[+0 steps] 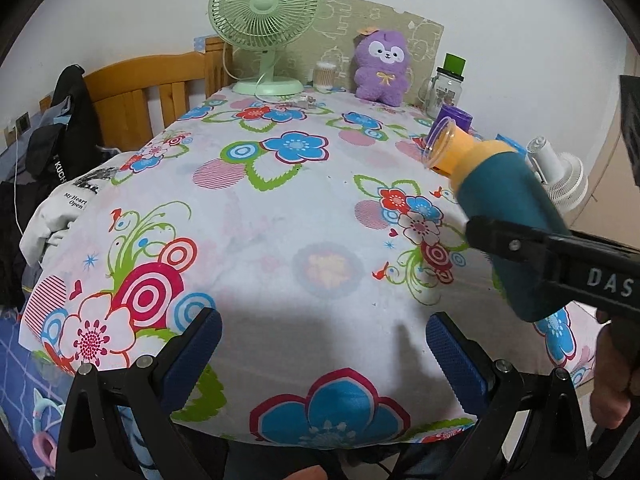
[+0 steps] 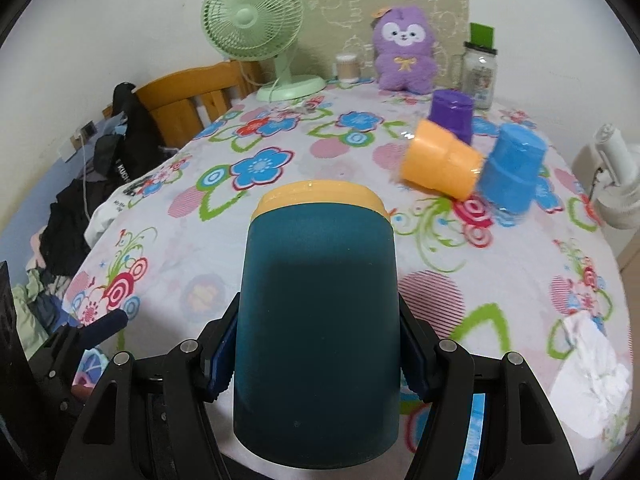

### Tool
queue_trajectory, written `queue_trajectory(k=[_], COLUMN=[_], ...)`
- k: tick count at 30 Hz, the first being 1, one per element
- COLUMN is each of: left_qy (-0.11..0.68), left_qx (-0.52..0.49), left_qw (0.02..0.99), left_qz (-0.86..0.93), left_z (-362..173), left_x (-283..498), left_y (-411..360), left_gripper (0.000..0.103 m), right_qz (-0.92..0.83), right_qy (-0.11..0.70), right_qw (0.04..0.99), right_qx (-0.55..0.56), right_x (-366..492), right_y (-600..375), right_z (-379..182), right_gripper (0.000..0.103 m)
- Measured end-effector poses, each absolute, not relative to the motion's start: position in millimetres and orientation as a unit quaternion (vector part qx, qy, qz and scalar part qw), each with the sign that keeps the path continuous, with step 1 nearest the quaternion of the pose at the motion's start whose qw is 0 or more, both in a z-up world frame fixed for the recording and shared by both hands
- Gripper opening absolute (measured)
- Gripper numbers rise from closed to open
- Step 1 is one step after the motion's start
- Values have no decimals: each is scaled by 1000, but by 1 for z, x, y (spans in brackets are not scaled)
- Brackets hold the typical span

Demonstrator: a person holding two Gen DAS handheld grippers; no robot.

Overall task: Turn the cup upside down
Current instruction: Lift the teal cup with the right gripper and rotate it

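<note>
A dark teal cup with an orange rim (image 2: 316,320) is clamped between my right gripper's (image 2: 316,356) blue pads, lying along the fingers with its rim pointing away over the table. In the left wrist view the same cup (image 1: 508,216) hangs tilted above the table's right side, held by the right gripper's black finger (image 1: 520,242). My left gripper (image 1: 324,360) is open and empty above the table's near edge.
A flowered cloth (image 2: 280,216) covers the table. An orange cup (image 2: 440,160) lies on its side beside an upside-down blue cup (image 2: 512,172) and a purple cup (image 2: 452,114). At the back stand a green fan (image 2: 256,28), a purple plush (image 2: 404,50) and a jar (image 2: 480,72).
</note>
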State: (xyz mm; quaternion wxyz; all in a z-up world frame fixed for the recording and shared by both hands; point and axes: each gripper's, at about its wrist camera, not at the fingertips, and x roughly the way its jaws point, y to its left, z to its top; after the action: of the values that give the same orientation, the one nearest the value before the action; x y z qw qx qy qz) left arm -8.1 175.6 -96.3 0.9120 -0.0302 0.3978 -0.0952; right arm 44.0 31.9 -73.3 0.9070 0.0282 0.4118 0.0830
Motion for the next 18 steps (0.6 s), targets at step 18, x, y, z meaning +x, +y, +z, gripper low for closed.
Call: queue_trajectory(k=[18], left_qy=[403], left_qx=[-13], left_qw=[908], left_qz=[-115], left_z=[-107], left_x=[-18], left_y=[153], left_gripper=[103], right_qz=[80], right_qy=[433], right_qw=[897], right_qx=[29], right_x=[53], right_y=[31], right_z=[-88], right_gripper=[69])
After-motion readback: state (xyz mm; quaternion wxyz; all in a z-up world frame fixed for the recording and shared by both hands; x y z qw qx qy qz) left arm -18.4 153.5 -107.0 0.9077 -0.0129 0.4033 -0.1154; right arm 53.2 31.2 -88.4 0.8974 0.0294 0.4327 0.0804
